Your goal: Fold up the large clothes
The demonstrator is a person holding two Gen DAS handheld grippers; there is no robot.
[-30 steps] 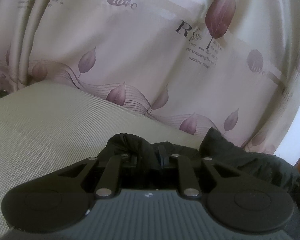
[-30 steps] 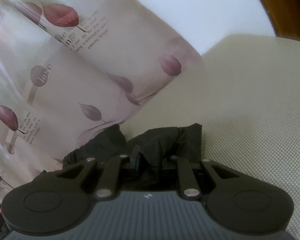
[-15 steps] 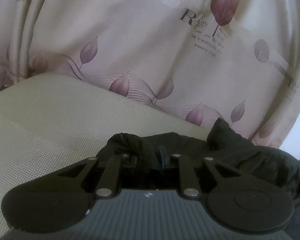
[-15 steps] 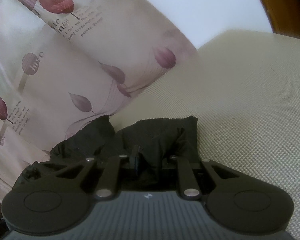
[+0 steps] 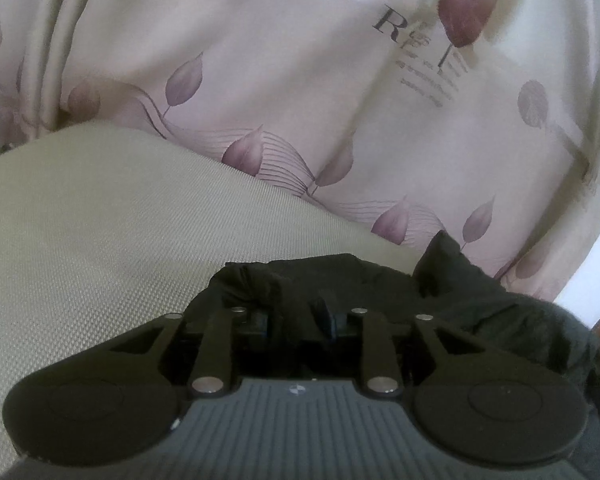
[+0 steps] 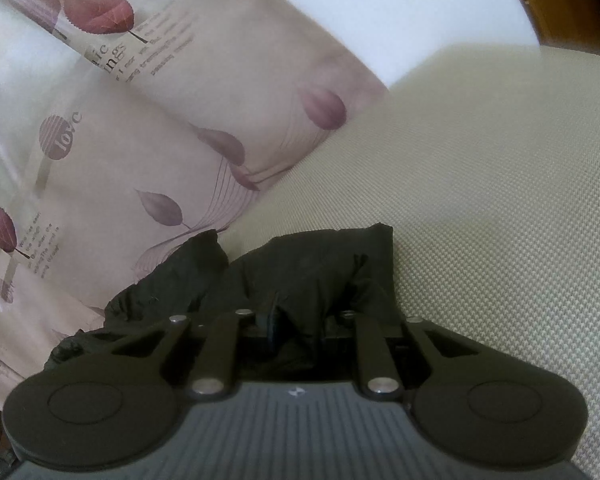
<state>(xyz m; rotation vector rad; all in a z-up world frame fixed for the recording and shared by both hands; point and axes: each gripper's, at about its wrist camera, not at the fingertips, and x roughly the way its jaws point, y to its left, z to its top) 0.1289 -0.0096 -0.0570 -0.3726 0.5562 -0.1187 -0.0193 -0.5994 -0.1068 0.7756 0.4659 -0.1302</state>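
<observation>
A black garment (image 5: 500,312) lies bunched on a beige woven surface (image 5: 100,240) at the foot of a leaf-print curtain. My left gripper (image 5: 294,312) has one end of it between its fingers, and the jaws are opening while the cloth still fills the gap. In the right wrist view the other end of the black garment (image 6: 320,264) is heaped over my right gripper (image 6: 306,316). Those jaws are also opening slightly, with a fold of cloth still pinched between them. The fingertips of both grippers are mostly buried in fabric.
The pale curtain (image 5: 300,80) with purple leaves and printed words hangs right behind the garment and reaches the beige surface (image 6: 500,200). A white wall (image 6: 380,0) and a brown wooden edge (image 6: 560,0) show at the upper right.
The left fingers stand a little wider apart than before. Both views have shifted slightly against the curtain. The garment stays between both pairs of fingers.
</observation>
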